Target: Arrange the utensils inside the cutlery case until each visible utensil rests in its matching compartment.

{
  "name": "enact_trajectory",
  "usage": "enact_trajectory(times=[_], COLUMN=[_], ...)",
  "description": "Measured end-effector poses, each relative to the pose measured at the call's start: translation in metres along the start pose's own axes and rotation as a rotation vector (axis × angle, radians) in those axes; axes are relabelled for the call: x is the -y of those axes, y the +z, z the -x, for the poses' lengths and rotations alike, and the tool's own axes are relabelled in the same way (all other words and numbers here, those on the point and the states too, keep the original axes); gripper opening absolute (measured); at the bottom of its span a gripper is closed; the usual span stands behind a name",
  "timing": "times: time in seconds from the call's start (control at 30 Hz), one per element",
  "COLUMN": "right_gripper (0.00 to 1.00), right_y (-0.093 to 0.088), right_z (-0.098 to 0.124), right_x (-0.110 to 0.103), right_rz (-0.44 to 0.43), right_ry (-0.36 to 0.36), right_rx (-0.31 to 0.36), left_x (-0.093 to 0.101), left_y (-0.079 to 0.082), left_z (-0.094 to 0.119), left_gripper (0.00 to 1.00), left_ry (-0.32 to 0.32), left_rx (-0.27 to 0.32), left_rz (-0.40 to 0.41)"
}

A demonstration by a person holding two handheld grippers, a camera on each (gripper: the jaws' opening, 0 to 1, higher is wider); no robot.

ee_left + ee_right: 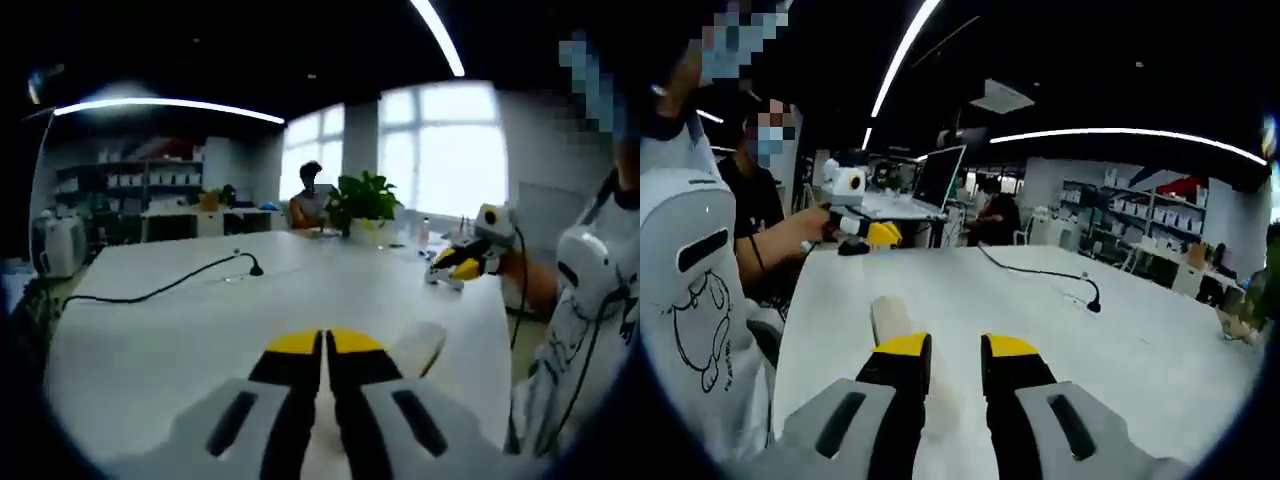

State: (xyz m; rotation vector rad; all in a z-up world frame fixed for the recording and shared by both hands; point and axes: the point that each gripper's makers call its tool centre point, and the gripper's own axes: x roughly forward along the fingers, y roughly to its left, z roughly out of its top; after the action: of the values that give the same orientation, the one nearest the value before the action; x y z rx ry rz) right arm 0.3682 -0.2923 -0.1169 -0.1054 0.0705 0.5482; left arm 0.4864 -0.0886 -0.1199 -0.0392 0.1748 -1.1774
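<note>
A pale piece [425,345], maybe a utensil handle, lies on the table [200,330] just right of my left tool [325,345]. That tool's tips are pressed together on nothing. My right tool [955,350] is narrowly parted and also empty. I'd judge the sorting unstarted, all of it left. The left gripper view catches a far plant [362,200]; the right gripper view, a screen [940,178].

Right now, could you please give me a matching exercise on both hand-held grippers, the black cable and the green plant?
1 left hand-held gripper
2 right hand-held gripper
3 thin black cable
4 leafy green potted plant

A lying across the white table
B jaws apart
C standing before the bright window
D jaws shut

Pairs: 1-D, 2-B, 3-A, 4-C
</note>
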Motion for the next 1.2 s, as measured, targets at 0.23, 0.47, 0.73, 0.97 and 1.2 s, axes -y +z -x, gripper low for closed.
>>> enact_trajectory(times=[0.23, 0.47, 0.73, 0.97, 1.2], right_gripper=[0.20, 0.34, 0.31, 0.40, 0.38], right_y=[0.008, 0.006, 0.005, 0.006, 0.004], right_z=[0.020, 0.046, 0.052, 0.082, 0.098], right_x=[0.028, 0.058, 0.044, 0.054, 0.051], right_rz=[-0.082, -0.264, -0.166, -0.172, -0.213], right_ry=[-0.090, -0.227, -0.408, -0.539, -0.576], right_rx=[0.139, 0.230, 0.222, 0.229, 0.233], left_x=[-0.003, -0.003, -0.010, -0.002, 0.012], left_y=[0.023, 0.057, 0.051, 0.036, 0.058], left_z=[0.040, 0.087, 0.120, 0.132, 0.127], left_gripper=[0.07, 0.13, 0.20, 0.21, 0.28], left_ry=[0.143, 0.208, 0.320, 0.327, 0.242], left_rx=[0.069, 0.221, 0.140, 0.092, 0.265], left_rz=[-0.074, -0.047, -0.148, -0.232, -0.083])
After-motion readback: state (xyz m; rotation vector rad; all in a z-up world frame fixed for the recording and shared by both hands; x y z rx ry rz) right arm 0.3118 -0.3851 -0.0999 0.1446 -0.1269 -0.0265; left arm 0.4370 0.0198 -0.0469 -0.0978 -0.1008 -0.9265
